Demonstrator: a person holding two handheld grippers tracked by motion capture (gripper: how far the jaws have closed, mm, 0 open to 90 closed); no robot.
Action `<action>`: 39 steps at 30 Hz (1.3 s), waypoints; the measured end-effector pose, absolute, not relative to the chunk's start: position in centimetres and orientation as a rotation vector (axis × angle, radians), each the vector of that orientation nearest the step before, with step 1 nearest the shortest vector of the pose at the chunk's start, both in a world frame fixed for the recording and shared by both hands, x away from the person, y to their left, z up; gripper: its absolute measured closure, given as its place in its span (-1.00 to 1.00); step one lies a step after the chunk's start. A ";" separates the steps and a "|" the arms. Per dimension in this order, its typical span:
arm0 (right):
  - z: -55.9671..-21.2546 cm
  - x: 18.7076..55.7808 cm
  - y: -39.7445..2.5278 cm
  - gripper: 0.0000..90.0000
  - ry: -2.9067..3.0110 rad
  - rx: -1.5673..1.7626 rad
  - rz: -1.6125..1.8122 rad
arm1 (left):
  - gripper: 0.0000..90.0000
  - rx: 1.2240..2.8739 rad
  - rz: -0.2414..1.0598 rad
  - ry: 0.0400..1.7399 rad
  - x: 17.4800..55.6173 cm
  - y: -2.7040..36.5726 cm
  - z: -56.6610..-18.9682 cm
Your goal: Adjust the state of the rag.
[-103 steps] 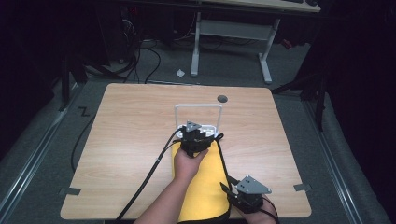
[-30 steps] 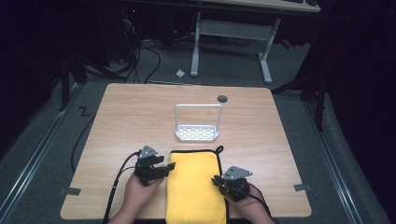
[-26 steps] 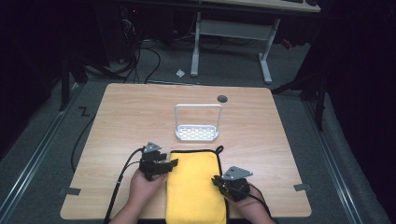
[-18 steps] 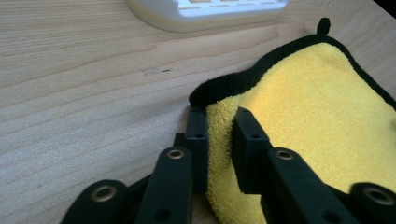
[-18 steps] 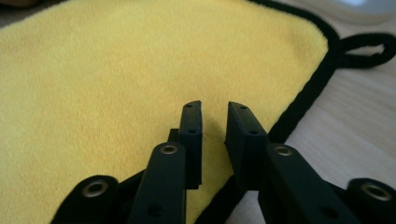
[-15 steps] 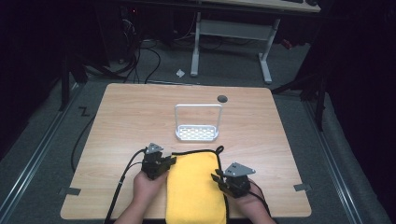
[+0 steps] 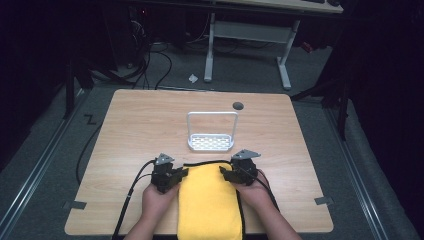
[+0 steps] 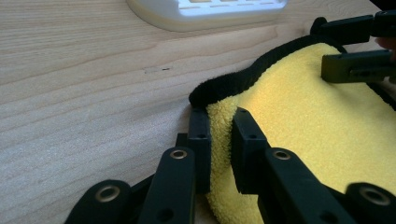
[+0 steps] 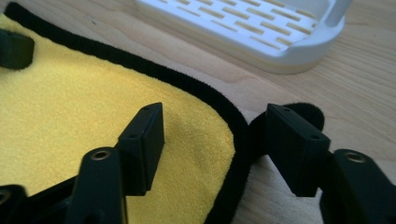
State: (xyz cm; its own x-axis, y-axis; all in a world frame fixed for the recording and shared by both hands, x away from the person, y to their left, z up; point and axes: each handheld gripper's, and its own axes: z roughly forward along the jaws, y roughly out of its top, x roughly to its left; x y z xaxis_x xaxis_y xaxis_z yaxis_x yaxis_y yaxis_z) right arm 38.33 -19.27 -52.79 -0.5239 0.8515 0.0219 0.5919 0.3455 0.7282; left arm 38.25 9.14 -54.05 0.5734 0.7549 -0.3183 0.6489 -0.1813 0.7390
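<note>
Yellow towel (image 7: pixel 209 202) with black piping lies flat on the near middle of the counter (image 7: pixel 130 125), its near end hanging over the counter's near edge, its far edge just short of the white rack (image 7: pixel 211 140).

Left tongs (image 7: pixel 179 175) at the far left corner of the towel: jaws narrow, a fold of yellow terry pinched between them just below the black hem, as seen in the left gripper view (image 8: pixel 219 154). Right tongs (image 7: pixel 226 175) at the far right corner: jaws wide, straddling the piped edge, one over the yellow pile and one outside the hem, nothing gripped (image 9: pixel 212 140).

Handling, judged: light, soft and limp; no stiffness, so it will sag and drape from whatever points hold it. Terry pile gives good friction, slip unlikely; not fragile. Best hold is at the corners, on the hem, where the piping thickens the cloth. Both far corners are needed to keep the edge straight; one corner alone would let it bunch.
</note>
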 end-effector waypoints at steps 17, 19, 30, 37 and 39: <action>-53.1 36.8 -18.1 0.66 2.289 1.206 1.003 | 0.74 1.901 0.149 1.128 38.1 9.1 -54.0; -53.1 36.6 -18.1 0.69 2.280 1.208 1.012 | 0.75 1.903 0.151 1.128 38.1 9.1 -54.0; -53.1 36.3 -18.5 0.71 2.229 1.226 1.079 | 0.79 1.904 0.146 1.125 38.1 9.1 -54.0; -52.8 36.0 -18.5 0.71 2.207 1.198 1.095 | 0.84 1.889 0.156 1.121 38.0 9.2 -53.8; -52.4 35.8 -18.6 0.71 2.188 1.184 1.114 | 0.85 1.880 0.178 1.109 37.9 9.2 -53.5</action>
